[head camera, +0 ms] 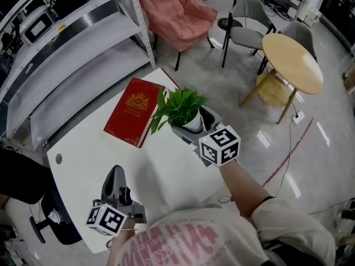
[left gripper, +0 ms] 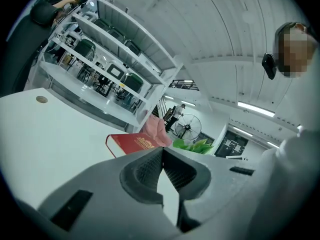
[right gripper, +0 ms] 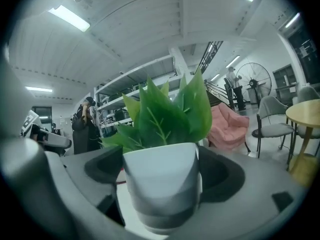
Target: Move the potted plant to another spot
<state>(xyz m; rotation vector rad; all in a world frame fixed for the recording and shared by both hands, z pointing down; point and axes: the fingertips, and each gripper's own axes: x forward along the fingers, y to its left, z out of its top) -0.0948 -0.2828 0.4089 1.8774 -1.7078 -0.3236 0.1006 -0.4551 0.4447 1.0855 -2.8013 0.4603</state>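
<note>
Step in hand, as judged: grasp made, carry about to start (pot base on or off the tabletop: cannot tell). Next move, as judged: lift straight up, hold upright, swing wide of the book, set down on a bare stretch well in from the edge, only then release.

Open workroom, glossy pale floor. Long white shelving (head camera: 72,43) along the left; pink armchair (head camera: 177,10) and round wooden table (head camera: 292,62) beyond.

White table (head camera: 161,170), mostly bare.

Red book (head camera: 135,111) lying flat toward the far side.

Potted plant (head camera: 180,107) near the table's far right edge, just beside the book, leaves reaching over the book's near corner as seen from the head view.

Right gripper (head camera: 194,125) clenched on the white pot, one jaw on each side, leaves standing up above them.

Left gripper (head camera: 115,177) low over the near left of the table, well apart from the plant, jaws pressed together on nothing.
</note>
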